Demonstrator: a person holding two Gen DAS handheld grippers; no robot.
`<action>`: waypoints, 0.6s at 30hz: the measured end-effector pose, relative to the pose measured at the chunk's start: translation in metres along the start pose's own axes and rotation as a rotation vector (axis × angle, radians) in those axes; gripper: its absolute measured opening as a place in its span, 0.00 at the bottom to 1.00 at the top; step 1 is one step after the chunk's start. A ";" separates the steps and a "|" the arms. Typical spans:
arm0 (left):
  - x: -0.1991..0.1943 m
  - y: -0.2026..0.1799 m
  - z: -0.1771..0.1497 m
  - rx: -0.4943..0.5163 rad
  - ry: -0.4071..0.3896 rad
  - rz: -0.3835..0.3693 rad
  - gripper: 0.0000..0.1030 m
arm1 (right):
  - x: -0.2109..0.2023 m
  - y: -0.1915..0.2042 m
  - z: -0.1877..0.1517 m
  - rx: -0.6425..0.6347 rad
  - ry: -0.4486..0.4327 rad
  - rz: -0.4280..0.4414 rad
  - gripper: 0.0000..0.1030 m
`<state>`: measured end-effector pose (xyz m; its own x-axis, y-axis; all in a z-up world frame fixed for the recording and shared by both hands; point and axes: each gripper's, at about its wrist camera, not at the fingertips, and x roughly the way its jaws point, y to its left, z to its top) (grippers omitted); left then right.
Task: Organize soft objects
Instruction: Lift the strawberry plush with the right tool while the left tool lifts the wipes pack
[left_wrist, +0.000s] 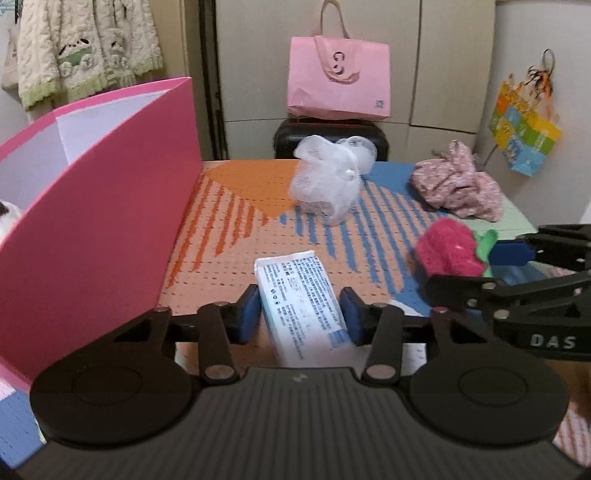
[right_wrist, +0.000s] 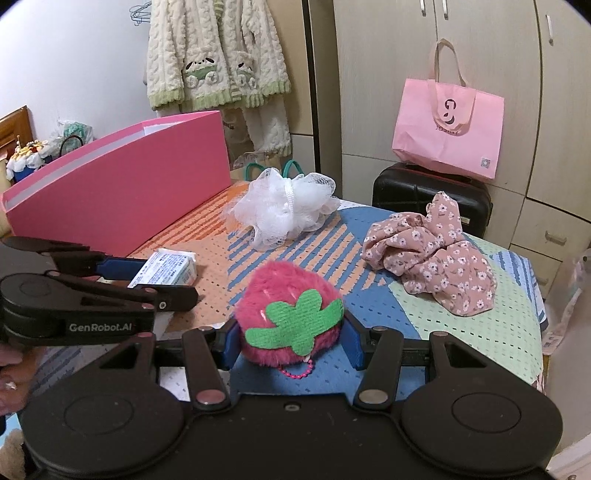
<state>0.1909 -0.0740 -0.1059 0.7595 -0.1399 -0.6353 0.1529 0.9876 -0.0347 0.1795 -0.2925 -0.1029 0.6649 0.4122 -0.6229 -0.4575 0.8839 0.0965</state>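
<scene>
A white tissue pack (left_wrist: 299, 295) with blue print lies on the patterned table mat (left_wrist: 236, 229), and my left gripper (left_wrist: 301, 310) is shut on it, one blue pad against each long side. From the right wrist view the same pack (right_wrist: 166, 271) rests on the mat with the left gripper (right_wrist: 155, 284) around it. A fuzzy pink strawberry plush (right_wrist: 288, 295) with a green felt leaf sits between the blue pads of my right gripper (right_wrist: 291, 341), which press on its sides. In the left wrist view the plush (left_wrist: 447, 251) and right gripper (left_wrist: 480, 267) are at the right.
An open pink box (left_wrist: 103, 221) stands along the left of the table. A white mesh bath pouf (right_wrist: 284, 206) lies mid-table, a crumpled floral cloth (right_wrist: 432, 251) at the right. Behind the far edge, a pink tote bag (right_wrist: 447, 129) sits on a black suitcase (right_wrist: 424, 192).
</scene>
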 end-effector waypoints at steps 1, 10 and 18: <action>-0.002 0.000 -0.001 -0.005 -0.001 -0.011 0.41 | -0.001 0.001 -0.001 0.001 -0.002 0.000 0.56; -0.021 0.008 -0.010 -0.029 -0.008 -0.073 0.39 | -0.013 0.013 -0.012 0.044 -0.011 -0.032 0.56; -0.050 0.020 -0.013 -0.065 -0.062 -0.118 0.39 | -0.027 0.034 -0.024 0.032 0.016 -0.071 0.56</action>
<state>0.1479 -0.0459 -0.0850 0.7765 -0.2578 -0.5750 0.2038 0.9662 -0.1581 0.1322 -0.2792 -0.1012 0.6854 0.3449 -0.6413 -0.3901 0.9176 0.0766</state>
